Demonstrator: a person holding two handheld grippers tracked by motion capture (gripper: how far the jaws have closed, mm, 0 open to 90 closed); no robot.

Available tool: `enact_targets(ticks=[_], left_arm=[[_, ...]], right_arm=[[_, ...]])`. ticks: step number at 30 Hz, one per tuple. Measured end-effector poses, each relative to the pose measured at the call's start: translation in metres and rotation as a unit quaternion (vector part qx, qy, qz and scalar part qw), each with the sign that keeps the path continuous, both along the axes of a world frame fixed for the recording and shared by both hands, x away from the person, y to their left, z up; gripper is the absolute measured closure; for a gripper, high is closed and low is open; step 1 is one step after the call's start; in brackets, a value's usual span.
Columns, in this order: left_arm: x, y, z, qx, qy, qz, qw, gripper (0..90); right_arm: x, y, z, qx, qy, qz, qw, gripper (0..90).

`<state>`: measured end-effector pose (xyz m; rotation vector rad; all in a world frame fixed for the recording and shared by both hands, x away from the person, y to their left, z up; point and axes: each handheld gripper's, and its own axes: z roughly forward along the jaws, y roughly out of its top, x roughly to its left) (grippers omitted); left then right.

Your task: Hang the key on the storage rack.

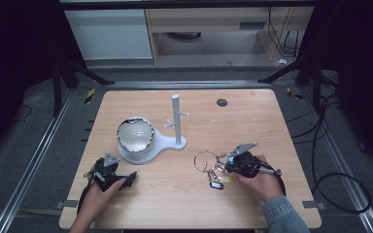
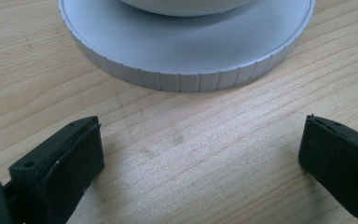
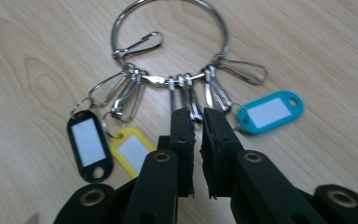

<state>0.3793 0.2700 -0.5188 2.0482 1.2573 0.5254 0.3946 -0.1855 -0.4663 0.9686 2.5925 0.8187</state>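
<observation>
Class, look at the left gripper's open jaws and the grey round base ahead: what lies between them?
Nothing: bare wooden table separates the left gripper from the round base, in the left gripper view.

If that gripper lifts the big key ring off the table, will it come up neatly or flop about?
Probably floppy: the key ring carries loose clips and plastic tags that would dangle and swing. The thin metal looks slippery, so the right gripper, nearly shut on one clip, may let it twist.

no legible text, key tags blank

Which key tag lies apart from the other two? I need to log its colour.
The blue tag: it lies alone on one side of the right gripper, while the black tag and yellow tag sit together on the other side.
</observation>
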Motion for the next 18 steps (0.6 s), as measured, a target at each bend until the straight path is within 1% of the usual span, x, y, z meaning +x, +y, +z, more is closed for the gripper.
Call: enact_targets(ticks=[3,5,6,8,10,11,12,14,15,16,18], left_arm=[[0.000,0.000,0.000,0.000,0.000,0.000,1.0000,0.0],[0.000,0.000,0.000,0.000,0.000,0.000,1.0000,0.0],[0.000,0.000,0.000,0.000,0.000,-0.001,1.0000,0.0],[0.000,0.000,0.000,0.000,0.000,-0.001,1.0000,0.0],[0.000,0.000,0.000,0.000,0.000,-0.001,1.0000,0.0],[0.000,0.000,0.000,0.000,0.000,-0.001,1.0000,0.0],[0.000,0.000,0.000,0.000,0.000,-0.001,1.0000,0.0],[0.000,0.000,0.000,0.000,0.000,-0.001,1.0000,0.0],[0.000,0.000,0.000,0.000,0.000,-0.001,1.0000,0.0],[0.000,0.000,0.000,0.000,0.000,-0.001,1.0000,0.0],[0.000,-0.001,0.000,0.000,0.000,-0.001,1.0000,0.0]], right_arm=[[-0.001,0.009,0.000,-0.020,0.008,0.019,0.9996,84.1],[-0.001,0.014,0.000,-0.036,0.013,0.025,0.9990,83.6],[0.000,0.017,-0.001,-0.049,0.018,0.031,0.9982,82.3],[0.002,0.020,-0.001,-0.059,0.026,0.035,0.9973,81.0],[0.003,0.021,-0.001,-0.062,0.029,0.037,0.9969,80.5],[0.005,0.023,-0.001,-0.076,0.034,0.040,0.9957,79.7],[0.005,0.023,-0.001,-0.076,0.034,0.040,0.9957,79.7],[0.008,0.025,0.001,-0.083,0.044,0.044,0.9946,79.0],[0.010,0.027,0.001,-0.088,0.054,0.047,0.9935,79.1],[0.010,0.027,0.001,-0.088,0.054,0.047,0.9935,79.1],[0.013,0.028,0.002,-0.100,0.059,0.048,0.9921,79.2]])
